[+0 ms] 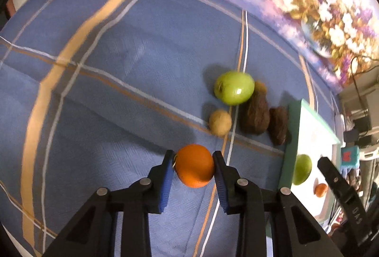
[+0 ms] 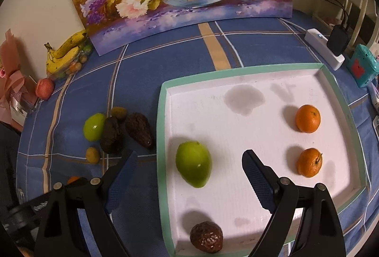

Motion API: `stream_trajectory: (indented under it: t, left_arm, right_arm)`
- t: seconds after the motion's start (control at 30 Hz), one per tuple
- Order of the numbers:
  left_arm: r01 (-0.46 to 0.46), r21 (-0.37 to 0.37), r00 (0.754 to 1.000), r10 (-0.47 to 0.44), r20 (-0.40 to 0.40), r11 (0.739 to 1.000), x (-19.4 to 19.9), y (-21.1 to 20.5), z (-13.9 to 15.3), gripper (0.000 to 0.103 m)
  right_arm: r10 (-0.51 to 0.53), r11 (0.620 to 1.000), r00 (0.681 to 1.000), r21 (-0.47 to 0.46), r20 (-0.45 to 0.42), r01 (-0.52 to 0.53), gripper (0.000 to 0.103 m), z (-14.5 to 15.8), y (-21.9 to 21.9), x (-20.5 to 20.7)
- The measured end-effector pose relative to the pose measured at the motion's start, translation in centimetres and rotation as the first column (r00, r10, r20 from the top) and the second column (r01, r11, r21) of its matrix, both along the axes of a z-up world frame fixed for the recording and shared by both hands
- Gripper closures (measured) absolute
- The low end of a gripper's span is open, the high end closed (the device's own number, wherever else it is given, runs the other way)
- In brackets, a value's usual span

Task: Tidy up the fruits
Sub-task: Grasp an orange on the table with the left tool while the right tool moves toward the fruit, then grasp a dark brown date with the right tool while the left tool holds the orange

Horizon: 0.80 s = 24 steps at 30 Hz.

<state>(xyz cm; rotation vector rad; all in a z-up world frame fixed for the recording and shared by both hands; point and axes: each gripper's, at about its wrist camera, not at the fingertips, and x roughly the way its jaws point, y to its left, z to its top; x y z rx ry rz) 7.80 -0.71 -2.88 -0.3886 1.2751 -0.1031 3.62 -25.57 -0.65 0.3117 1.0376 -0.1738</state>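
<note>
Where the left wrist looks down on the blue cloth [image 1: 118, 91]: left gripper [image 1: 193, 165] clamped on an orange [image 1: 194, 165], blue pads pressing both sides; beyond, green apple [image 1: 234, 87], small tan fruit [image 1: 220, 122], two brown avocados [image 1: 257, 114] beside the tray [image 1: 287, 150]. From the right wrist: right gripper [image 2: 189, 173] spread wide, empty, over a green fruit [image 2: 193, 167] lying in the tray; two oranges [image 2: 308, 118] at right, brown fruit [image 2: 206, 236] near.
</note>
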Motion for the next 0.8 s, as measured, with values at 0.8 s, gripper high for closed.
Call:
stream_trajectory:
  t: [0.8]
  left_arm:
    - [-0.163,-0.1,0.981,0.172,0.094,0.982,5.1,2.1,2.7,0.069]
  right_arm:
    - [0.043,0.999,0.991,0.007,0.124,-0.044,0.045,1.5,0.4,1.5]
